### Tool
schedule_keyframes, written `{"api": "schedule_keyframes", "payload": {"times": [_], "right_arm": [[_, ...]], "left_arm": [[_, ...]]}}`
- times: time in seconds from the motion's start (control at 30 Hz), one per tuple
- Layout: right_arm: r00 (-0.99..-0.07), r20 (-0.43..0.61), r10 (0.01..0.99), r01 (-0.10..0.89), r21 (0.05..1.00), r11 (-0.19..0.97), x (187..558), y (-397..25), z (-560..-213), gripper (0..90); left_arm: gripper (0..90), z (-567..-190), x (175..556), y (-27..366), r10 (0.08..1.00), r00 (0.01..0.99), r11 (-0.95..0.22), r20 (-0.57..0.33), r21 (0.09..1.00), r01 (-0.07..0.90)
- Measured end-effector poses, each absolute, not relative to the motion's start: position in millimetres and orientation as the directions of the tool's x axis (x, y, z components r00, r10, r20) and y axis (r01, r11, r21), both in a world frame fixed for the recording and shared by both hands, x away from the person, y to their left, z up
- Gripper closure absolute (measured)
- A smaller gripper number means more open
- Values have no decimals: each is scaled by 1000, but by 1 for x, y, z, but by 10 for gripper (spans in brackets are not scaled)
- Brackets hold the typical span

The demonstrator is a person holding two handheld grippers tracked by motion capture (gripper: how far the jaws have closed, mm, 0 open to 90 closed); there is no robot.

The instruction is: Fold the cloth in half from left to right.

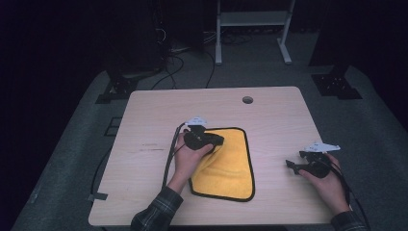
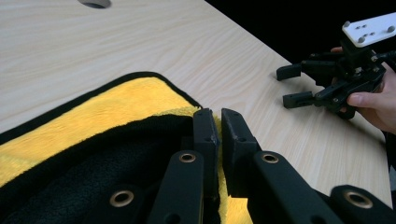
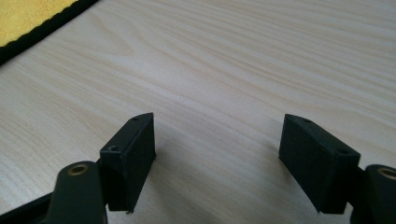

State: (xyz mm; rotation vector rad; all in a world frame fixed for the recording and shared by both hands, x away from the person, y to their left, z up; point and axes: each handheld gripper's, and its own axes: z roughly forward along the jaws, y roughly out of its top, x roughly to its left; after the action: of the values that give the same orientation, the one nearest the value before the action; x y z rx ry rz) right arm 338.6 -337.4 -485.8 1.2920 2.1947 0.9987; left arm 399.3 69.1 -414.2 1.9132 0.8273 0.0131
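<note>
We see the left gripper (image 1: 211, 140) over the upper left of the yellow cloth (image 1: 230, 166), its near edge lifted under the hand. The right gripper (image 1: 293, 162) rests well apart on the bare wooden table (image 1: 159, 110).

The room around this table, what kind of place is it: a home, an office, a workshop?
Most likely a lab or recording room. A bare wooden table with a cable hole stands on grey carpet, loose cables trail across the floor behind it, and black equipment stand bases flank the table. The surroundings are dark.
</note>
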Motion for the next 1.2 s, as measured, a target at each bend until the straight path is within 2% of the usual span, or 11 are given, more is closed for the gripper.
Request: {"api": "schedule_keyframes", "payload": {"times": [0.47,0.93,1.07,1.2], "right_arm": [[-493,14,870,582,749,318,339,-337,-486,253],[-494,13,869,581,749,319,339,-337,-486,250],[-495,13,869,581,749,319,339,-337,-486,250],[-494,14,869,581,749,319,339,-337,-486,250]], "left_arm": [[854,-435,412,15,516,772,-305,-371,763,570],[851,-462,420,-24,533,771,-419,-347,684,597],[771,-461,420,-23,522,771,-402,-363,693,599],[676,-437,412,-10,501,793,-353,-347,755,553]]}}
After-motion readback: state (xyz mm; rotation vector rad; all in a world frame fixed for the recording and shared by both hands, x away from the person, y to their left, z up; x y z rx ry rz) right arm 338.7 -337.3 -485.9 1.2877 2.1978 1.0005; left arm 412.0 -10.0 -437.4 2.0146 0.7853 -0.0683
